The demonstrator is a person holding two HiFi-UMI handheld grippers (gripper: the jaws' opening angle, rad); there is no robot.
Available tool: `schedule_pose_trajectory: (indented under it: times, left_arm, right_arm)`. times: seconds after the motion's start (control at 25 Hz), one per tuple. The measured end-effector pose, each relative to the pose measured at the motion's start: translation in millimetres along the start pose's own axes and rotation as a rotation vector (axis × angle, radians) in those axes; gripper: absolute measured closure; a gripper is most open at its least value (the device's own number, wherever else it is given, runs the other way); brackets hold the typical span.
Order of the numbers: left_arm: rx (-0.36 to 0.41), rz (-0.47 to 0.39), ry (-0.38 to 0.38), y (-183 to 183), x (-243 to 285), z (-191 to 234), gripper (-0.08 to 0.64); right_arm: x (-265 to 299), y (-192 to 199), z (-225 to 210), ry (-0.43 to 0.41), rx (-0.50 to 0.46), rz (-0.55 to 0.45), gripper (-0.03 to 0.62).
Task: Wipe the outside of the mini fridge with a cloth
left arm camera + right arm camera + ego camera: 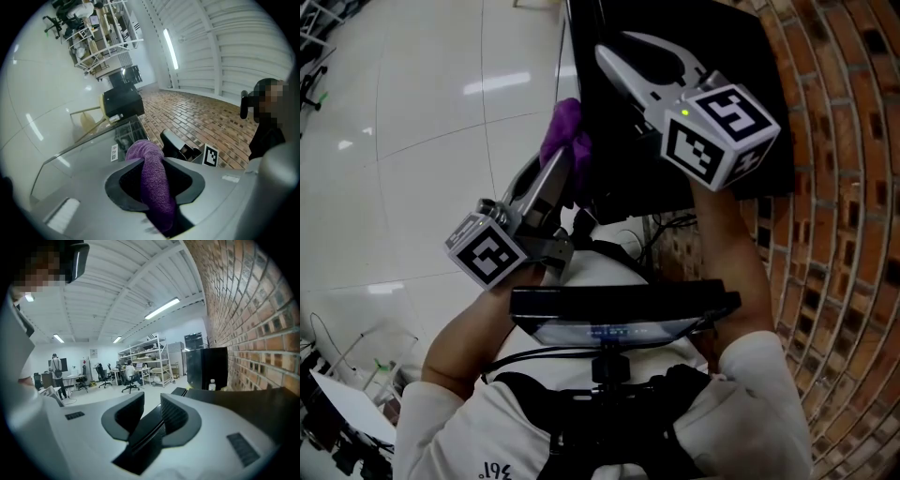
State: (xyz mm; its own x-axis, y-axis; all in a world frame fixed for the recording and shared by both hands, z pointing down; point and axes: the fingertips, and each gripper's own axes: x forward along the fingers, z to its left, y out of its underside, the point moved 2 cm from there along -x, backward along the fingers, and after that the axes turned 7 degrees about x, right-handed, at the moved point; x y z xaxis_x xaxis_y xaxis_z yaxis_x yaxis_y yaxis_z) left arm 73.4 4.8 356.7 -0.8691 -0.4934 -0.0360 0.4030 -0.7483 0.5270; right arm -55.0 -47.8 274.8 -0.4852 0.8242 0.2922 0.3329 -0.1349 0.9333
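A brick wall point(834, 187) lines the right side of a glossy white floor point(412, 141); far off, a seated person point(128, 371) faces metal shelving point(146, 356).

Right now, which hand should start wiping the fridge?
Left. The left gripper is shut on the purple cloth, right beside the black mini fridge. The right gripper holds nothing, with its jaws a little apart, up by the fridge's top.
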Motion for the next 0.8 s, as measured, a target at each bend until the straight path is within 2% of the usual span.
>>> schedule_pose_trajectory:
  times: [0.8]
  left_arm:
    - [0.023,-0.005,-0.004,38.1,-1.2,51.3,0.459]
  right_arm:
    - [-1.1,-2.9,0.6,0.004,0.000,0.000,0.495]
